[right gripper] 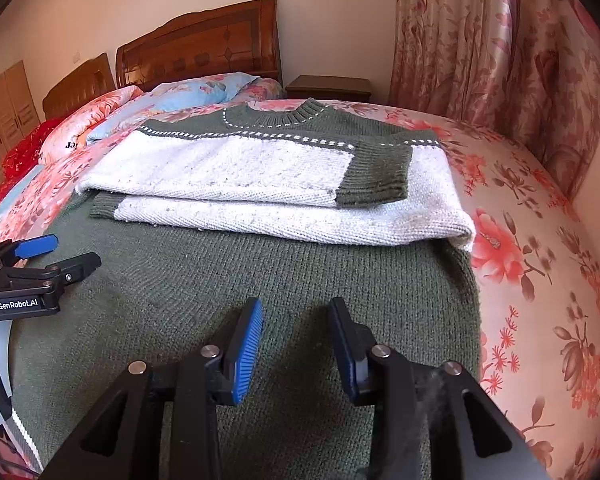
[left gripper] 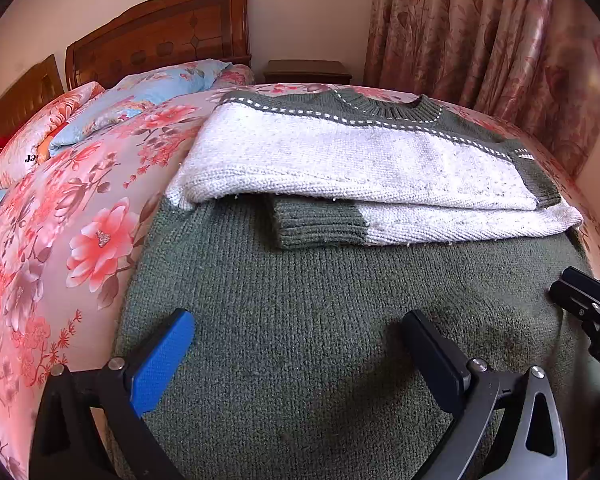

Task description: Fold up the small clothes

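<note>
The green and white knitted sweater (left gripper: 340,264) lies flat on the bed, its round collar (right gripper: 288,114) toward the far edge and its plain green lower part nearest the cameras. Both white sleeves are folded across the chest, one on top of the other: the upper sleeve ends in a green ribbed cuff (right gripper: 376,176) on the right side, the lower one in a green cuff (left gripper: 318,222) toward the left. The left gripper (left gripper: 300,344) hangs over the green lower part with its jaws spread wide and nothing between them. The right gripper (right gripper: 296,344) is beside it over the same green area, jaws apart but narrower, also empty; whether the fingertips touch the knit cannot be told. Under the sweater is a pink floral bedspread (left gripper: 60,216). Pillows (left gripper: 140,96) in blue and orange flower prints lie by the wooden headboard (right gripper: 204,44), a dark nightstand (left gripper: 306,71) stands beyond, and a flowered curtain (right gripper: 500,48) hangs on the right.
</note>
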Available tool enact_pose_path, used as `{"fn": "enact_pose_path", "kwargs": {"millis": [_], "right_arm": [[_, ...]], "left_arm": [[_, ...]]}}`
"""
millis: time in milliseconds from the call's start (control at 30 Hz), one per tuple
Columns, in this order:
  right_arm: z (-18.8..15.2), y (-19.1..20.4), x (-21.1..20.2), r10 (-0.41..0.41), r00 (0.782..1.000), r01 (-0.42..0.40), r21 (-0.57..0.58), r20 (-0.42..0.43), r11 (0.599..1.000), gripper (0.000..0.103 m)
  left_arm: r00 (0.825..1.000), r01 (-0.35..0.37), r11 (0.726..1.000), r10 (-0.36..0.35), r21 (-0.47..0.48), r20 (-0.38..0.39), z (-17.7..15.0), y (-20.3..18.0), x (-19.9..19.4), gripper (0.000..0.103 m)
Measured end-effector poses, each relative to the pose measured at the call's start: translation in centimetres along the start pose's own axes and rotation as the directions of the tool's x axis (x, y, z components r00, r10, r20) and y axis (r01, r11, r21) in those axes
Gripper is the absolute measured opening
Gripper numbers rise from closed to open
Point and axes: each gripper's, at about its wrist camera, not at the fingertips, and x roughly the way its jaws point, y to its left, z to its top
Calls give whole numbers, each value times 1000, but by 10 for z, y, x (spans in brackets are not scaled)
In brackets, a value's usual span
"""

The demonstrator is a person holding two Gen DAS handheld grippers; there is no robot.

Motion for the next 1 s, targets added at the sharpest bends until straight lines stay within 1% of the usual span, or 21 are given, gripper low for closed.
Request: {"fn": "enact_pose_path", "kwargs": {"millis": [667,900,1000], "right_arm": [[0,0,0,5,1000,-5,3,1,1000,37],[0,-4,0,30,1000,-30,20,4,999,37],[0,-6,-1,59,998,-59,32,8,998,41]], "left_arm": [[1000,1,1000,-1,0,-1,0,0,0,103],[1000,1,1000,-1,0,-1,0,0,0,103],[1000,1,1000,-1,0,-1,0,0,0,103]]}}
